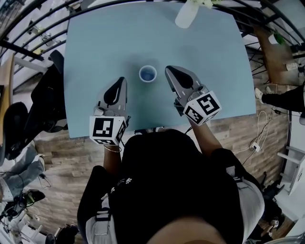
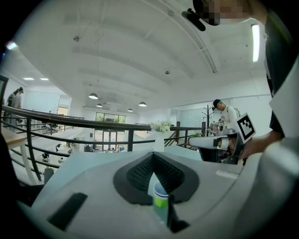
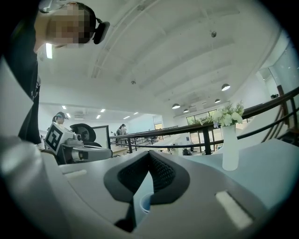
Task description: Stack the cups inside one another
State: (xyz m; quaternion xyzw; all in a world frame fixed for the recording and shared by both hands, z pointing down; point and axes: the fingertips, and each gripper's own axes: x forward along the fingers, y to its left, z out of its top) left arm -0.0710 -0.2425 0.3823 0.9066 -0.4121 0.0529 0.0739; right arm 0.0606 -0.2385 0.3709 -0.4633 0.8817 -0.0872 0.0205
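table (image 1: 95,43) top: pale blue, matt, smooth, no glare. cup (image 1: 147,74) mid-table: white rim, blue inside, plastic or paper, can't tell tbh. left gripper (image 1: 121,81) and right gripper (image 1: 169,69) over table: grey matt plastic shells, pads (image 2: 140,173) black, ribbed, rubbery-looking. vase (image 1: 187,14) at table's far edge: white, smooth. floor (image 1: 62,157) beside table: wood-look planks.

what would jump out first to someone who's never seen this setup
A blue cup with a white rim stands alone near the middle of a pale blue table. The left gripper and right gripper flank it, one on each side. Both have their jaws together and empty, and each carries a black-and-white marker cube. At the table's far edge stands a white vase of flowers.
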